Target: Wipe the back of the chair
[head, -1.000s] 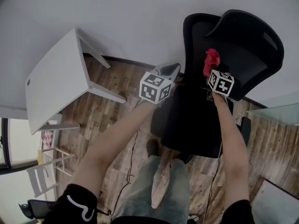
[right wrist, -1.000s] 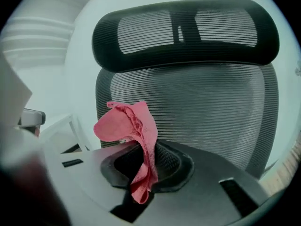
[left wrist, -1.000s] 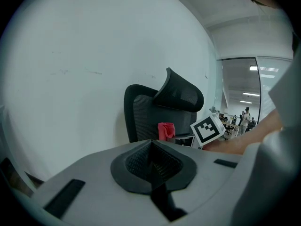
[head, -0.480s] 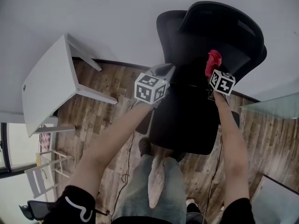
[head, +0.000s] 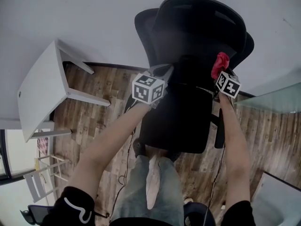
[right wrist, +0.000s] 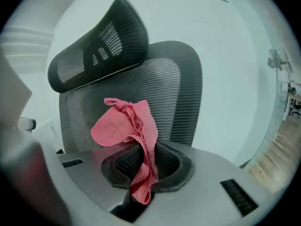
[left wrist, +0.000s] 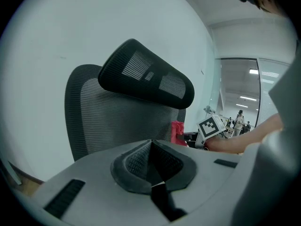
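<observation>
Underfoot lies a brown wood-plank floor, grainy and streaked, with a thin dark cable trailing over it. Two bare forearms reach forward above it. The left tool has its ridged black pads pressed together with nothing between them. The right tool is clamped on a crumpled red cloth, whose soft folds stand up above the pads and hang down below them. The cloth sits just before the backrest of the black mesh office chair; whether it touches the mesh cannot be told. The backrest is finely ribbed and curved, topped by a rounded mesh headrest. To the left stands a white rectangular surface on angled legs. Behind the chair rises a smooth pale wall, and a glass panel stands at the right.
</observation>
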A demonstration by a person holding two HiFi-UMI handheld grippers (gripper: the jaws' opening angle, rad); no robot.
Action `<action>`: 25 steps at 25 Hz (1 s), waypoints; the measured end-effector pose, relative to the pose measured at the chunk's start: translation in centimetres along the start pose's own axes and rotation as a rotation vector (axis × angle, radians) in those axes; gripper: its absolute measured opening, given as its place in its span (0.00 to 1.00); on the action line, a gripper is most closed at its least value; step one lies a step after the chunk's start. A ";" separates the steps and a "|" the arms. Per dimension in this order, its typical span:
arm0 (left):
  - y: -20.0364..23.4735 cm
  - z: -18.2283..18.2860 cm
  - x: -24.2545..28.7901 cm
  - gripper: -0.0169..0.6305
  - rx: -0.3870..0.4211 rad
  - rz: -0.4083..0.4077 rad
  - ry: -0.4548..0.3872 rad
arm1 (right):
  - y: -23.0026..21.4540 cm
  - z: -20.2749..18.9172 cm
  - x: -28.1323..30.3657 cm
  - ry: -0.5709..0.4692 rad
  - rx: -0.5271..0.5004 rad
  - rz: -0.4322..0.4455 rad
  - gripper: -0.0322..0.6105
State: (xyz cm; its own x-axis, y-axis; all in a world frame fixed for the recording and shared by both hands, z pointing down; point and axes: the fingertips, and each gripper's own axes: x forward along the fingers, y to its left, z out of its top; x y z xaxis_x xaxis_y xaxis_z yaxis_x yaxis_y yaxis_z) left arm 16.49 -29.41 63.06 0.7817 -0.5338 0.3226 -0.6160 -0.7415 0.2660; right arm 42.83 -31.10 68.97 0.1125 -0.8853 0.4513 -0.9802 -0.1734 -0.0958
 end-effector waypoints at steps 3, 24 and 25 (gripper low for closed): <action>-1.1 -0.2 1.1 0.06 0.003 -0.017 0.007 | -2.9 -0.3 -0.7 -0.005 0.037 -0.036 0.16; 5.6 -1.6 -1.6 0.06 -0.072 0.023 0.006 | 4.5 -3.7 -2.8 -0.073 0.002 0.043 0.16; 6.5 -1.8 -2.2 0.06 -0.076 0.031 0.006 | 6.4 -4.1 -2.4 -0.064 -0.005 0.064 0.16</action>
State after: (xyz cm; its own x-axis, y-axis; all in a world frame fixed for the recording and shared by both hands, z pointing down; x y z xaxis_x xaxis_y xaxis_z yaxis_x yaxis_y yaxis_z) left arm 10.53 -32.33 65.71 0.7617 -0.5535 0.3367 -0.6457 -0.6913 0.3243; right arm 35.64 -28.30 70.86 0.0598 -0.9204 0.3865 -0.9864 -0.1138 -0.1183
